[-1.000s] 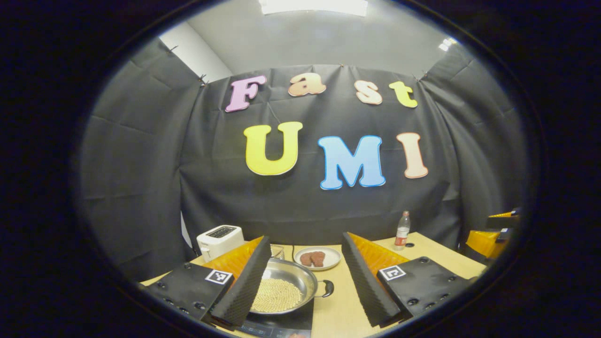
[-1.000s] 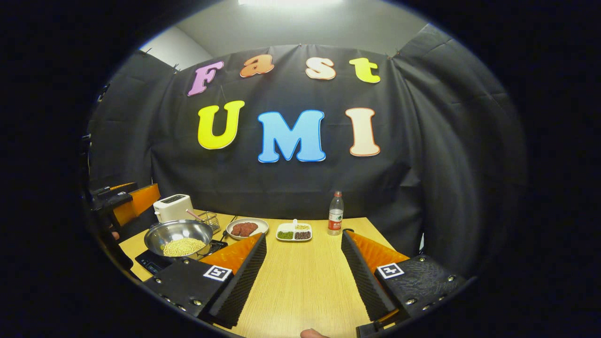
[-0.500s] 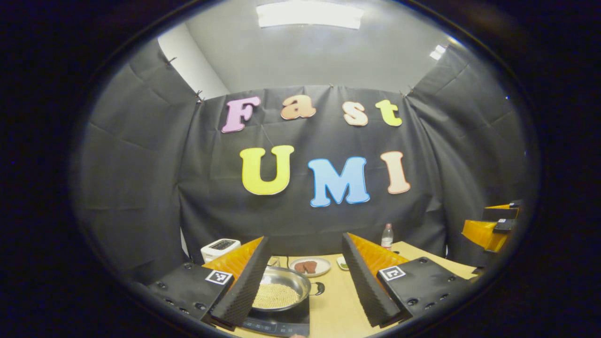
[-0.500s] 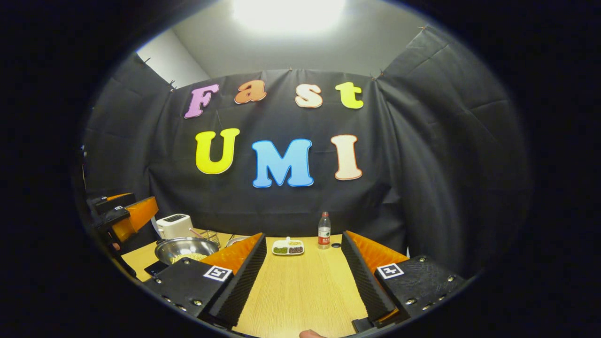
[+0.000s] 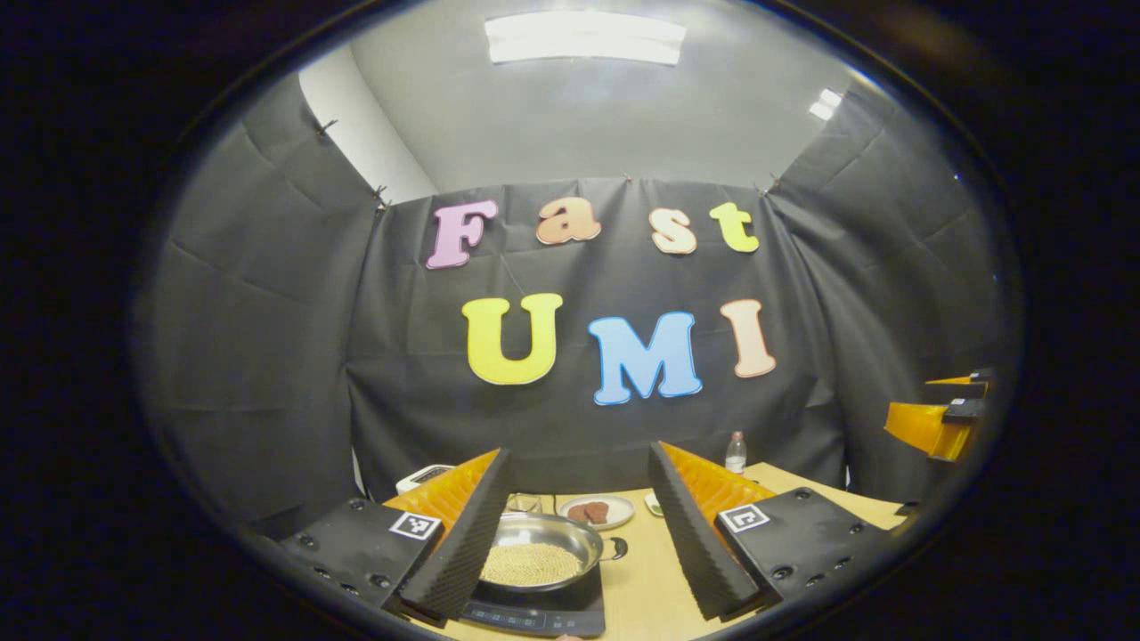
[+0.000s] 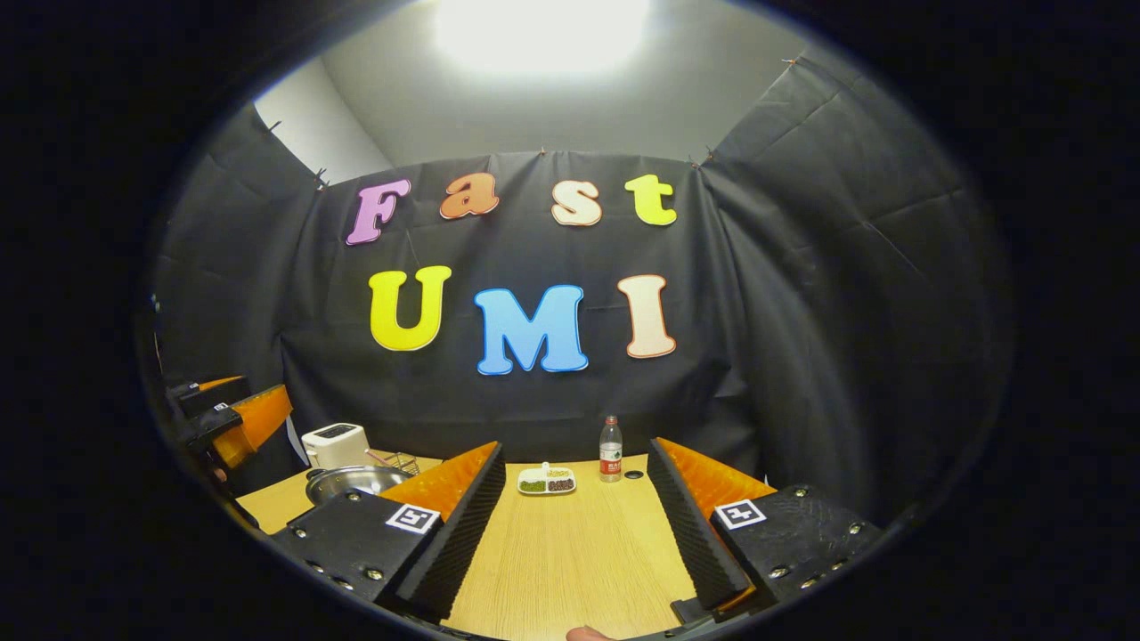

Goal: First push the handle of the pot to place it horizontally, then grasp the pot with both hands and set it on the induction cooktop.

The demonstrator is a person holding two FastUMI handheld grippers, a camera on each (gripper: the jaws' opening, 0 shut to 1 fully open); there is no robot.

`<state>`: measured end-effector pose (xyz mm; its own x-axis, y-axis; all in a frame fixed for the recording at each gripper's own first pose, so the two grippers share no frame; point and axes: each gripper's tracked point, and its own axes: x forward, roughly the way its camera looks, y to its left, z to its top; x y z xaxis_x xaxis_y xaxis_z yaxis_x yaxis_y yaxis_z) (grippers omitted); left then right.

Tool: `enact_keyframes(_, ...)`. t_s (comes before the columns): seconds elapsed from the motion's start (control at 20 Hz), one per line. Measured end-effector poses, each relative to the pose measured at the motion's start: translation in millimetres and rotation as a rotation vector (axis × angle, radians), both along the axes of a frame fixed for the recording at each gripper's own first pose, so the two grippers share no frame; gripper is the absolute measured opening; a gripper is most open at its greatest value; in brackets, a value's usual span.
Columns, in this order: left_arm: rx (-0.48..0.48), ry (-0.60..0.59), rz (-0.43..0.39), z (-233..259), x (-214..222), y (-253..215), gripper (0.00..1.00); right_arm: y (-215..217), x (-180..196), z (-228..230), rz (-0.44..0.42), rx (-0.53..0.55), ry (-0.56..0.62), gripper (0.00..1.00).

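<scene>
A steel pot [image 5: 543, 556] holding pale beans sits on the black induction cooktop [image 5: 541, 612]; its dark handle [image 5: 616, 547] points right. In the left gripper view my left gripper [image 5: 577, 525] is open, drawn back from the pot, nothing between its fingers. The right gripper view shows the pot's rim [image 6: 349, 481] at the left, behind one finger. My right gripper [image 6: 574, 512] is open over bare table, well right of the pot. The other gripper [image 6: 233, 417] hangs at the left edge of the right gripper view, and the right one [image 5: 944, 418] at the right edge of the left gripper view.
On the wooden table [image 6: 570, 552] stand a white toaster [image 6: 335, 443], a small wire basket [image 6: 403, 462], a divided dish of beans [image 6: 547, 480] and a water bottle [image 6: 610, 450]. A plate with brown patties [image 5: 595, 511] lies behind the pot.
Both grippers have pulled back and tilted upward, so the table things sit lower and smaller in view. The pot stays on the cooktop. Both grippers remain open.
</scene>
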<state>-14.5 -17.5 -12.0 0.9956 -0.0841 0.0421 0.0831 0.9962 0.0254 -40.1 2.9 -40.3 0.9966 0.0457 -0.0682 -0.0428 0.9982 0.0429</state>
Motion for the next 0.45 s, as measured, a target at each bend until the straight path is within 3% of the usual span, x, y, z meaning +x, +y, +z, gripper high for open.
enact_keyframes(0.1,0.000,0.004,-0.004,-0.2,0.1,1.7,0.98,-1.6,-1.6,1.8,-0.004,-0.002,-0.001,0.96)
enact_keyframes(0.15,0.001,0.006,-0.004,-2.0,-0.7,2.6,0.90,-2.3,-2.6,2.8,-0.006,-0.002,-0.001,0.96)
enact_keyframes(0.2,0.003,0.008,-0.004,-3.5,0.3,4.2,1.00,-2.5,-1.4,3.6,-0.008,-0.001,-0.003,0.96)
enact_keyframes(0.45,0.003,0.012,0.005,-4.8,0.2,11.8,1.00,0.4,-1.5,6.7,-0.004,0.001,-0.002,0.96)
